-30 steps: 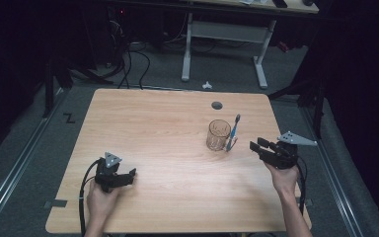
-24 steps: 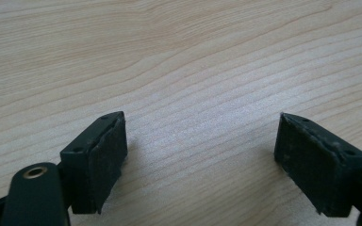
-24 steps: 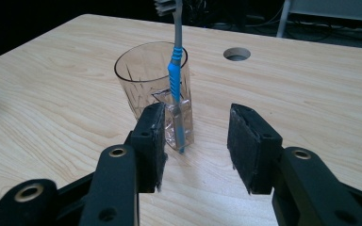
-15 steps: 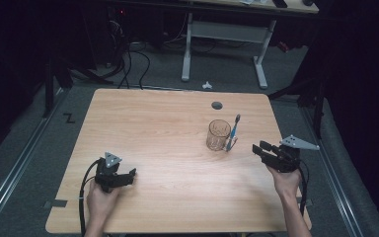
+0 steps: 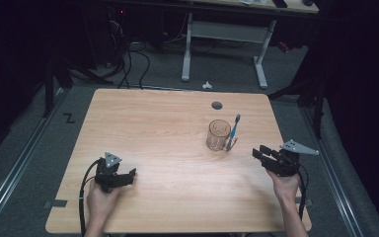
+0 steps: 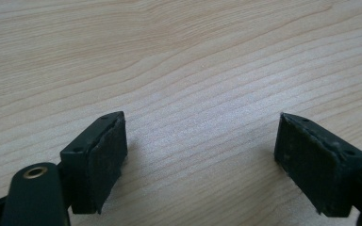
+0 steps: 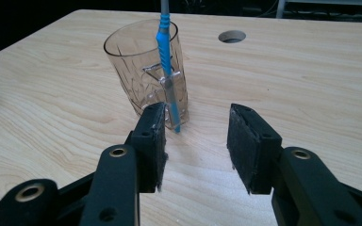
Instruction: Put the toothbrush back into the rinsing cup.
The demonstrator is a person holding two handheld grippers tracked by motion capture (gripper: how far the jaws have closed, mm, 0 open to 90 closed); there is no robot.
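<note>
A clear cut-glass tumbler (image 5: 218, 134) (image 7: 141, 66) stands upright on the right half of the wooden table (image 5: 168, 123). A blue toothbrush (image 5: 234, 131) (image 7: 165, 42) leans against its outer side, lower end on the table top. My right gripper (image 5: 256, 153) (image 7: 195, 122) is open and points at the tumbler from a short way to its right, with nothing between the pads. My left gripper (image 5: 128, 175) (image 6: 200, 141) rests near the front left, open wide over bare wood.
A round cable hole (image 5: 217, 105) (image 7: 232, 36) sits in the table behind the tumbler. Beyond the far edge are a white desk frame (image 5: 224, 34) and loose cables (image 5: 128, 59) on the floor. A small white object (image 5: 207, 85) lies on the floor.
The right gripper has slipped a little toward the near edge of the table. The left gripper, the tumbler and the toothbrush have stayed put.
</note>
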